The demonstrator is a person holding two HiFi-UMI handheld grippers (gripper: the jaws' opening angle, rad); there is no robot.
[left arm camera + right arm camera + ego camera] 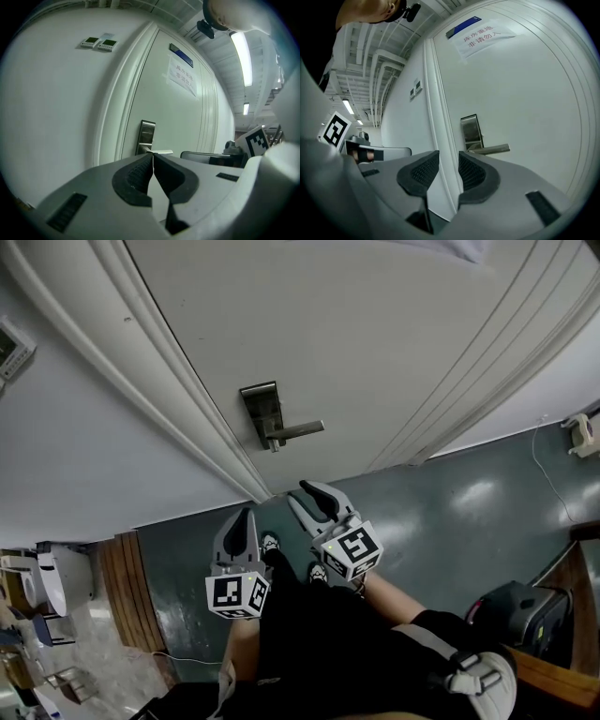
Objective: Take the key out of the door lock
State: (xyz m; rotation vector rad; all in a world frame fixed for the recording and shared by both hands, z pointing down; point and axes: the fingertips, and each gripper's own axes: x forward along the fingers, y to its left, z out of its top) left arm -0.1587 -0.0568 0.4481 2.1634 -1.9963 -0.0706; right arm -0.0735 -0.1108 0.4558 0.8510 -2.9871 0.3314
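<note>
A white door (375, 343) carries a steel lock plate (260, 409) with a lever handle (298, 431) pointing right. I cannot make out a key at this distance. Both grippers hang in front of the door, well short of the lock. My left gripper (246, 518) is shut with nothing in it, its pads meeting at the tips (153, 154). My right gripper (309, 498) is open with a narrow empty gap (449, 157). The lock plate (471, 131) and the handle (492, 149) show beyond the right jaws; the plate (146, 136) also shows above the left jaws.
The door frame (169, 381) runs along the left of the lock, with white wall beyond it. A paper notice (483, 35) hangs high on the door. A black bag (511, 615) stands on the green floor at right. My shoes (270, 543) are below the grippers.
</note>
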